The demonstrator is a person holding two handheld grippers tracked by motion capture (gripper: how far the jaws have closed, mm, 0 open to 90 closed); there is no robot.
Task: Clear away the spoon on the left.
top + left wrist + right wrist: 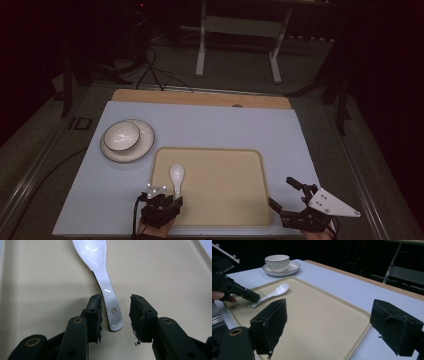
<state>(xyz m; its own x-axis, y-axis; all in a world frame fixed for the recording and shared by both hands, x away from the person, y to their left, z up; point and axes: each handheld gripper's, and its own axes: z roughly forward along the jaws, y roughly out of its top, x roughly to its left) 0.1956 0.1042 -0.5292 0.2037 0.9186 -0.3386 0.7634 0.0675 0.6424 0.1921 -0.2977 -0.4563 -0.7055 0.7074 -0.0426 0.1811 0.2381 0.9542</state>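
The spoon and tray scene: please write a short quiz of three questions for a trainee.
1. True or false: the spoon lies on the tray.
2. Where does the bowl stand? A) on the tray B) on a plate beside the tray C) in the right tool
3. Fill in: the jaws of the left tool stand on both sides of the spoon's ____.

Key: 1 true; 2 B; 3 handle (the right pad is clear of it, so no grip).
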